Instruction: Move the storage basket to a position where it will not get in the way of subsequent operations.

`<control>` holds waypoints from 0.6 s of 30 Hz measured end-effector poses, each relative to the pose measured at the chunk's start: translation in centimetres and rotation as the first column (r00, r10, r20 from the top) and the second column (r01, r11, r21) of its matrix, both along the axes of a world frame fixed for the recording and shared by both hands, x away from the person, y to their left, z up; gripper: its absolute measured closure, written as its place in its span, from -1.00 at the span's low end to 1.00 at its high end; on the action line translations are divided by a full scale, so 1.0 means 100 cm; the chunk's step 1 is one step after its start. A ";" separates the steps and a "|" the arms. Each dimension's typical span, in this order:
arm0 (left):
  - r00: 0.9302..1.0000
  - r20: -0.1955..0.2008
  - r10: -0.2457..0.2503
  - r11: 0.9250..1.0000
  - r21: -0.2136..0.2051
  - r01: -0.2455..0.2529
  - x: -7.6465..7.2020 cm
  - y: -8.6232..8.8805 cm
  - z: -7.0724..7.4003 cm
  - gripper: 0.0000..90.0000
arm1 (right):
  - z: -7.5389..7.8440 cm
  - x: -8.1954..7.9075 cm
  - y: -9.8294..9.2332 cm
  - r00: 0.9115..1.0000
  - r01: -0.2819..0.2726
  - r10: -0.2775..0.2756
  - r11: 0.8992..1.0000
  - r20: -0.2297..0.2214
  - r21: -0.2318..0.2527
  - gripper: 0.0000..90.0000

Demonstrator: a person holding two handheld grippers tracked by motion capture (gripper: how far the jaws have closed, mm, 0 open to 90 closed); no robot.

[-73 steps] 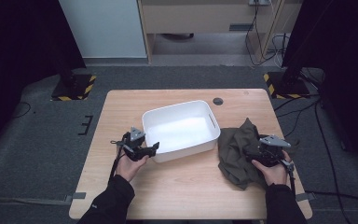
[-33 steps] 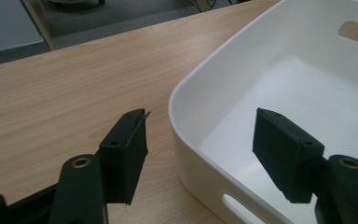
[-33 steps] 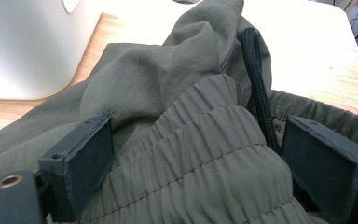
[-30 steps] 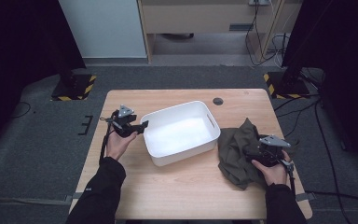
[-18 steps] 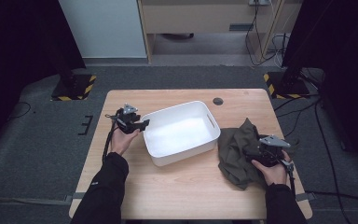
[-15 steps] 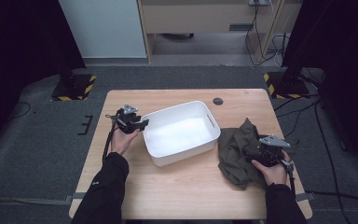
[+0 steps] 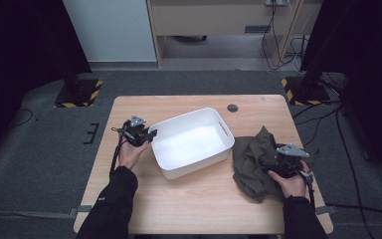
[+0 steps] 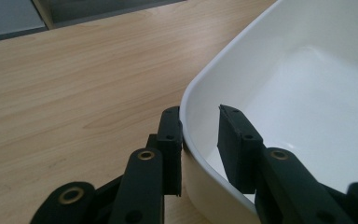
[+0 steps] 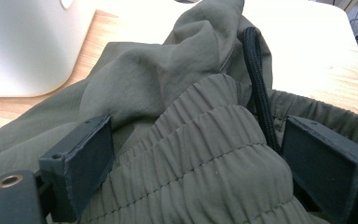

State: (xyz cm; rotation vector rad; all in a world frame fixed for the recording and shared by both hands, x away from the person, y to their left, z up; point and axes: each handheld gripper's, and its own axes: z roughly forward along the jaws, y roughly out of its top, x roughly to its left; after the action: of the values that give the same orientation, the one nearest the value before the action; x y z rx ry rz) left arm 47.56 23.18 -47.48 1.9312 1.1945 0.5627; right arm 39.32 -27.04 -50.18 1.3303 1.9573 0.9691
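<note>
A white plastic tub [image 7: 189,113] stands empty in the middle of the table. My left gripper [image 7: 151,134] is at its left corner, jaws astride the rim [image 8: 242,46]. In the left gripper view my left gripper [image 8: 200,126] has its outer pad against the wall while the inner pad stands a little off it. Its jaws have just been closing. At the right lies a crumpled olive garment [image 7: 251,159]. My right gripper [image 7: 271,159] rests on it. In the right gripper view my right gripper [image 9: 196,140] is wide open around the gathered waistband [image 9: 168,70] and its black drawstring [image 9: 258,79].
The wooden table [image 7: 204,209] has a small dark round hole [image 7: 233,107] near its far edge. Beyond the table, two stand bases with yellow-black stripes [image 7: 77,94] [image 7: 303,84] sit on the grey floor. The garment lies close to the table's right edge.
My left hand has moved from the tub's near-left side up to its left corner, and its jaws have narrowed around the rim. The right hand and the garment have not moved.
</note>
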 end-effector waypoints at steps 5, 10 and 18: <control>1.000 -0.006 -0.011 1.000 0.007 0.011 -0.014 0.002 0.001 0.45 | 0.000 0.000 0.000 1.000 0.002 -0.002 1.000 -0.001 -0.002 -0.78; 0.999 -0.023 -0.038 0.999 0.034 0.039 -0.009 0.002 0.003 0.39 | 0.000 0.000 0.001 1.000 0.003 -0.003 1.000 -0.001 -0.004 -0.77; 0.998 -0.026 -0.053 0.998 0.025 0.054 0.009 0.001 0.003 0.65 | 0.000 0.000 0.001 1.000 0.005 -0.005 1.000 -0.005 -0.001 -0.77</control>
State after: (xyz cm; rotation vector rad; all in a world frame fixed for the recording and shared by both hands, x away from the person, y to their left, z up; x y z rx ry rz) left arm 48.48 23.27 -47.16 1.9914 1.1527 0.5293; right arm 39.32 -26.95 -50.21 1.3372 1.9570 0.9641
